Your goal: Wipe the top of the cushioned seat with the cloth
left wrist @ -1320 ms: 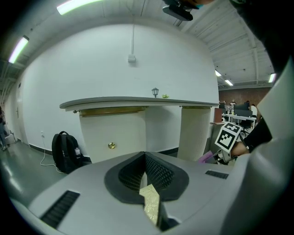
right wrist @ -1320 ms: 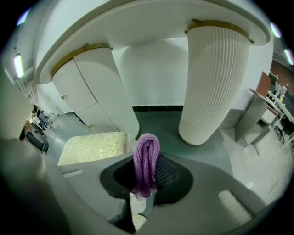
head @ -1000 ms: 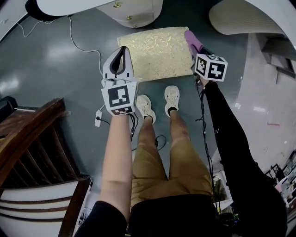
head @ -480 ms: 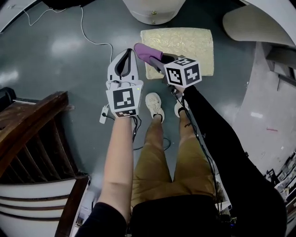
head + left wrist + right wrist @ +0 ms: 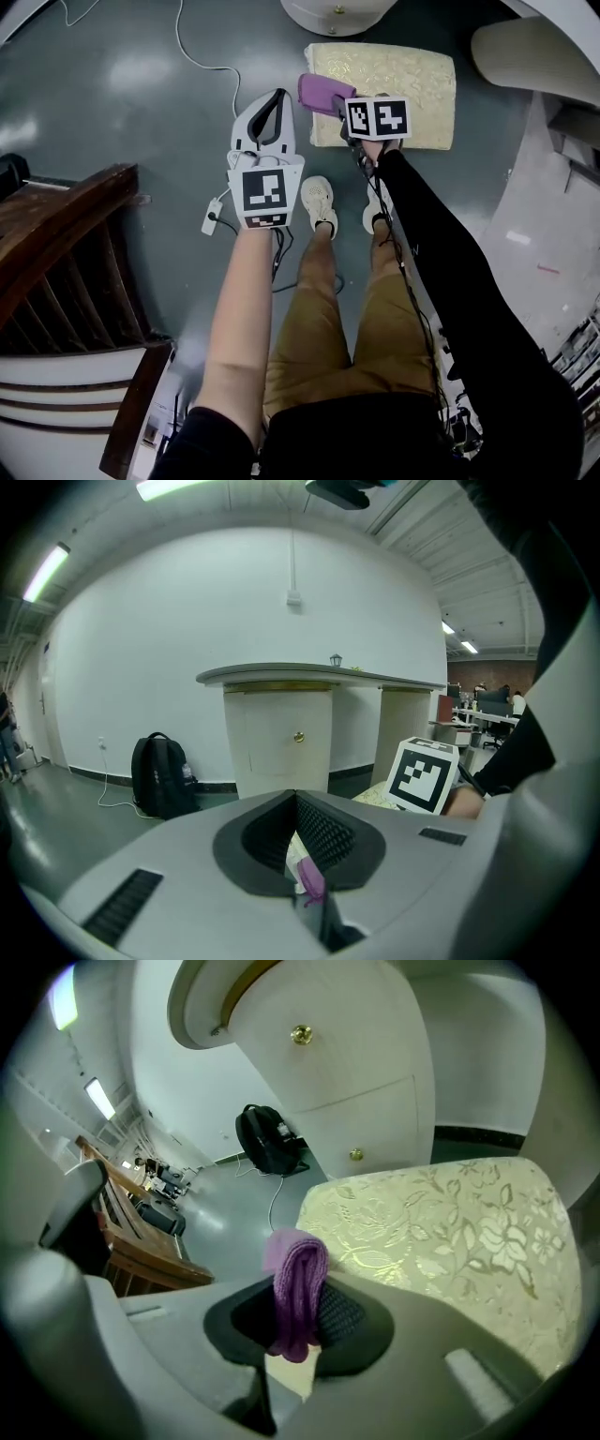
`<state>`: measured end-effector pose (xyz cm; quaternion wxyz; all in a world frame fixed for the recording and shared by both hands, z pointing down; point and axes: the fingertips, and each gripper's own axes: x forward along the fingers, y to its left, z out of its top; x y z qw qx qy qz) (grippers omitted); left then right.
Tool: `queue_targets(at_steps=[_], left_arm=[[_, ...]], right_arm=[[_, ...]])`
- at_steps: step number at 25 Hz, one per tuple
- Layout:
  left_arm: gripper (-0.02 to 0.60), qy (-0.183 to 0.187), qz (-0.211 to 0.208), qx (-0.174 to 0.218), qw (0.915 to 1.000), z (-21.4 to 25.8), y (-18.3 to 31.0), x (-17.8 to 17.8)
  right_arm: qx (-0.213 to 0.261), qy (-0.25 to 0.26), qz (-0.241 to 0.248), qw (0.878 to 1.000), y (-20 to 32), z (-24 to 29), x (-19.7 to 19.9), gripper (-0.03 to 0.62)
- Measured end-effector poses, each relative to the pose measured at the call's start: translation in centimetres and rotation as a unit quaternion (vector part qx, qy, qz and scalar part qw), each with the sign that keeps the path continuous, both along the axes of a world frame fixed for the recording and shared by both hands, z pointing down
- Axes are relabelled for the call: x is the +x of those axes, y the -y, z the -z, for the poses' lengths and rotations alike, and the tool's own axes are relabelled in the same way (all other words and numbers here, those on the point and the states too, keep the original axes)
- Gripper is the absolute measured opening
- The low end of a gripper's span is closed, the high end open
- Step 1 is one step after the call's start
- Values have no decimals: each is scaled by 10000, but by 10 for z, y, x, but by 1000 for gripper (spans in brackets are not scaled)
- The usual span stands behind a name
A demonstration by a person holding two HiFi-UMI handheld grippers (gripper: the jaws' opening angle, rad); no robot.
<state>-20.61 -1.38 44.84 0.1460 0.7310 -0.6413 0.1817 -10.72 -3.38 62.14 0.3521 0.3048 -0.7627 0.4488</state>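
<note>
The cushioned seat [image 5: 403, 75] is a pale gold, flower-patterned pad on the grey floor in front of the person's feet; it fills the right gripper view [image 5: 450, 1232]. My right gripper [image 5: 330, 101] is shut on a folded purple cloth [image 5: 322, 92], held at the seat's near left corner. The cloth [image 5: 298, 1279] sticks up between the right gripper's [image 5: 300, 1326] jaws. My left gripper [image 5: 275, 97] hangs over the bare floor left of the seat, its jaws together and holding nothing [image 5: 302, 855].
A white rounded cabinet [image 5: 333, 14] stands just beyond the seat. A dark wooden bench [image 5: 66, 244] is at the left. A white cable and plug [image 5: 211, 216] lie on the floor. A black backpack [image 5: 267, 1143] leans by the wall. The person's shoes [image 5: 322, 202] stand near the seat.
The right gripper has carried the cloth from the seat's right edge across to its near left corner. The left gripper has hardly moved.
</note>
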Motion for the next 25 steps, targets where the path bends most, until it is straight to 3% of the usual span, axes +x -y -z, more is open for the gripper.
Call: queue_targets(at_steps=[5,15,22,25], left_arm=[[8,-57,61,33,10000,5,13,21],[8,-127,5,149,9998,22,47,96],[8,-113,-78,117,9998,25,68,151],[8,-87,-140,101,9998,25,75,170]], right_arm=[[141,-354,-151,9992,18,-3,53,61],[299,-965,-648,9928,61,-3,192,61],[298,-1438,-898,9851,87,-6,292,61],[235,-1865,-1128,9757,93,-11,339,61]])
